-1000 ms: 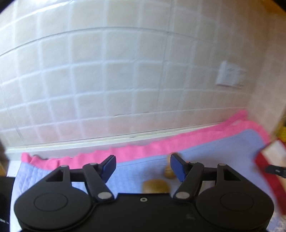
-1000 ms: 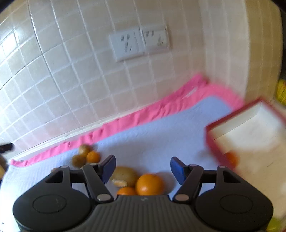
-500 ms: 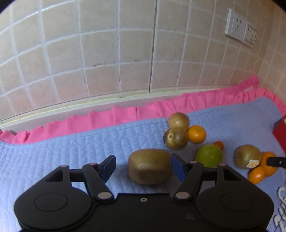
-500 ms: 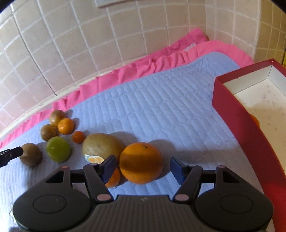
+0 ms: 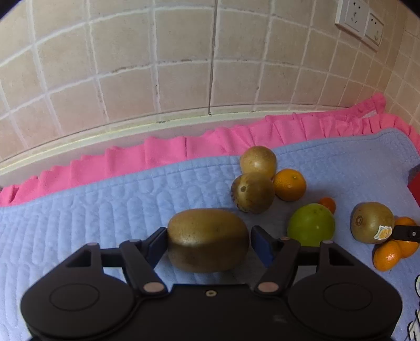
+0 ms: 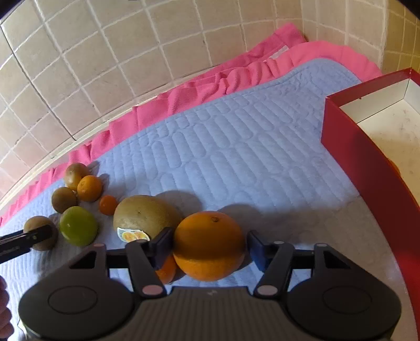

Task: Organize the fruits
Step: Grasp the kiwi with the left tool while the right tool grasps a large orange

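The left claw [image 5: 208, 242] points steeply down at the blue quilted mat [image 5: 105, 199]. Its jaws stand apart on either side of a large brown kiwi [image 5: 208, 239] that rests on the mat. The left pad appears to touch the kiwi; a narrow gap shows at the right pad, so no grip is made.

The right claw [image 6: 208, 248] also points steeply down. Its jaws have just been closing, and a large orange [image 6: 209, 245] sits between them on the mat. The left pad lies at the skin of the orange and the right pad stands just clear of it. A smaller orange [image 6: 166, 270] lies partly hidden behind the left finger.

Just beyond the right claw, a big kiwi with a sticker [image 6: 145, 217] touches the large orange on its left. Farther left lie a green fruit [image 6: 78, 225], a tiny orange [image 6: 108, 205], a small orange [image 6: 89, 188] and two brown kiwis [image 6: 64, 199], grouped closely together. The tip of the left claw shows at the left edge of this view, against the kiwi it straddles.

A red box [image 6: 367, 162] with a pale interior stands on the right side of the mat, well apart from the fruit group. A pink frilled cloth [image 5: 183, 149] borders the far edge of the mat. A tiled wall [image 5: 183, 65] rises behind it, with a double socket [image 5: 359, 22] at upper right.
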### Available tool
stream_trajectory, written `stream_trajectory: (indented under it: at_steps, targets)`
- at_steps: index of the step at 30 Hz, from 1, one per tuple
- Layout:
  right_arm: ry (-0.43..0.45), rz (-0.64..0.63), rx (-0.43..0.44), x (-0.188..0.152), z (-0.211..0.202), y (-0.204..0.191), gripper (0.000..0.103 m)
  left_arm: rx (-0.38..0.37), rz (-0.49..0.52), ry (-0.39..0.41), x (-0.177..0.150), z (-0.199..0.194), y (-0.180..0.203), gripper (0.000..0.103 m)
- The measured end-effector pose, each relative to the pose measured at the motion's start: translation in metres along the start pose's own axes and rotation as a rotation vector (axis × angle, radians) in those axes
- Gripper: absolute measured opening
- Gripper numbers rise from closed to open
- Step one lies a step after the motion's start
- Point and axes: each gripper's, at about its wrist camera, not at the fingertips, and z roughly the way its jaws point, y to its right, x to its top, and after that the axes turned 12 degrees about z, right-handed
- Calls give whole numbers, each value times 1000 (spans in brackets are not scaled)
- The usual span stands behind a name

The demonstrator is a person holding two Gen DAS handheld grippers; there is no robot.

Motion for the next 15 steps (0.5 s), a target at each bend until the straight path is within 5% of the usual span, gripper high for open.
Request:
stream_trajectory:
  at_steps: [15]
  targets:
    - [-20,47,-45,-2,-4,-1,62,38,8,-14,0,5,4,80]
